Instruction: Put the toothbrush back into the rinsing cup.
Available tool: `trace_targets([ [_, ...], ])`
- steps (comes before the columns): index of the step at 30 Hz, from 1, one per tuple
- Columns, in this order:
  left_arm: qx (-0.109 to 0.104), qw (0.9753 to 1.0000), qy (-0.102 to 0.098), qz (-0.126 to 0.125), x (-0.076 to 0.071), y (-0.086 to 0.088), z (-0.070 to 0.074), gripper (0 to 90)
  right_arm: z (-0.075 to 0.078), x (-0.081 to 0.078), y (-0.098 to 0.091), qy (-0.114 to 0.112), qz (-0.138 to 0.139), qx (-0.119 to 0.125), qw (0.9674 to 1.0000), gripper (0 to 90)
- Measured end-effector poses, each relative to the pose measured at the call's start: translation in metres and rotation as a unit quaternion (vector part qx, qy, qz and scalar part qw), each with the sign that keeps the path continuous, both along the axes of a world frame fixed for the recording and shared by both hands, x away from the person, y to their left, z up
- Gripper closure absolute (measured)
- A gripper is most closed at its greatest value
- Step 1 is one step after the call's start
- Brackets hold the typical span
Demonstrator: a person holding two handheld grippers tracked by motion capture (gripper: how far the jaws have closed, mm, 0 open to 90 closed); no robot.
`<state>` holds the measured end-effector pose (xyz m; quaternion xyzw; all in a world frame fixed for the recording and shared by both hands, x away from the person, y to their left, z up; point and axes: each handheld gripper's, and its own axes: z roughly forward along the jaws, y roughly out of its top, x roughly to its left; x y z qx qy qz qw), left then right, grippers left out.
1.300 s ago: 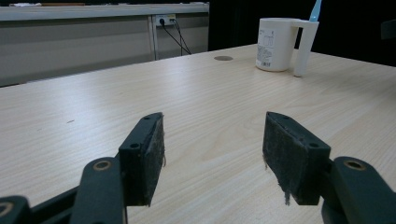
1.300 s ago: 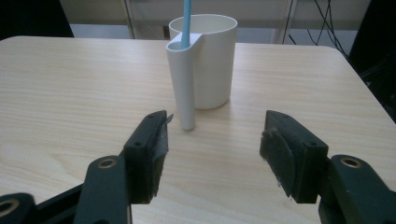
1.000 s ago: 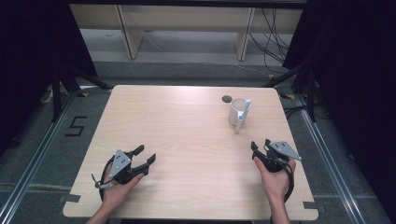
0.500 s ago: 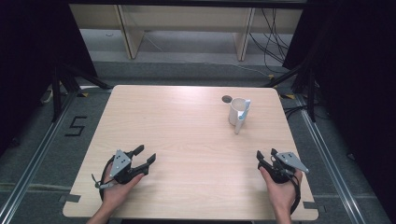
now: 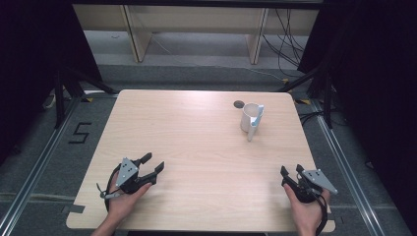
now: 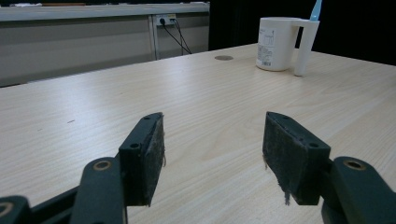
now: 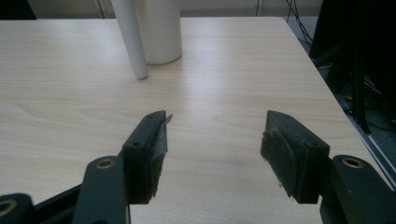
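Observation:
A white mug (image 5: 250, 117) with a long straight handle (image 5: 253, 129) stands upright at the far right of the wooden table (image 5: 196, 147); a light blue object sticks up by its rim. The mug (image 6: 276, 43) sits far ahead in the left gripper view, and its base (image 7: 159, 32) with the handle is ahead in the right gripper view. My left gripper (image 5: 151, 163) rests open near the front left edge, held in a hand. My right gripper (image 5: 291, 170) rests open at the front right corner, pointing toward the mug. Nothing lies between either pair of jaws.
A small dark round spot (image 5: 239, 103) marks the table just behind the mug. Black frame legs and cables (image 5: 290, 34) stand beyond the far edge. The table's right edge (image 7: 322, 84) runs close to my right gripper.
My right gripper has drawn back toward the front right corner of the table, farther from the mug. The left gripper and the mug have stayed in place.

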<state>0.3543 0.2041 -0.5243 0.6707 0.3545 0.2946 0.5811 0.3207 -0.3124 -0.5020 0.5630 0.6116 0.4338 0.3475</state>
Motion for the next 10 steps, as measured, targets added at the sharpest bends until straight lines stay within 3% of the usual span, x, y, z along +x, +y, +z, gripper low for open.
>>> trace_targets([
  [3, 0.000, 1.0000, 0.000, 0.000, 0.0000, 0.0000, 0.0000, 38.2, -0.0015, -0.0030, -0.0013, -0.001, -0.004, 0.012, 0.9999, 40.9],
  [4, 0.000, 1.0000, 0.000, 0.000, 0.0001, 0.0000, 0.0000, 38.2, -0.0017, -0.0035, -0.0028, -0.003, -0.004, 0.003, 1.0000, 40.9],
  [9, 0.005, 0.9999, 0.010, 0.000, -0.0005, 0.0011, 0.0010, 38.1, -0.0032, -0.0054, -0.0011, 0.002, 0.003, 0.007, 1.0000, 40.8],
  [10, 0.005, 0.9999, 0.010, 0.000, -0.0005, 0.0011, 0.0010, 38.1, -0.0030, -0.0048, -0.0008, -0.011, -0.002, 0.002, 0.9999, 40.8],
])
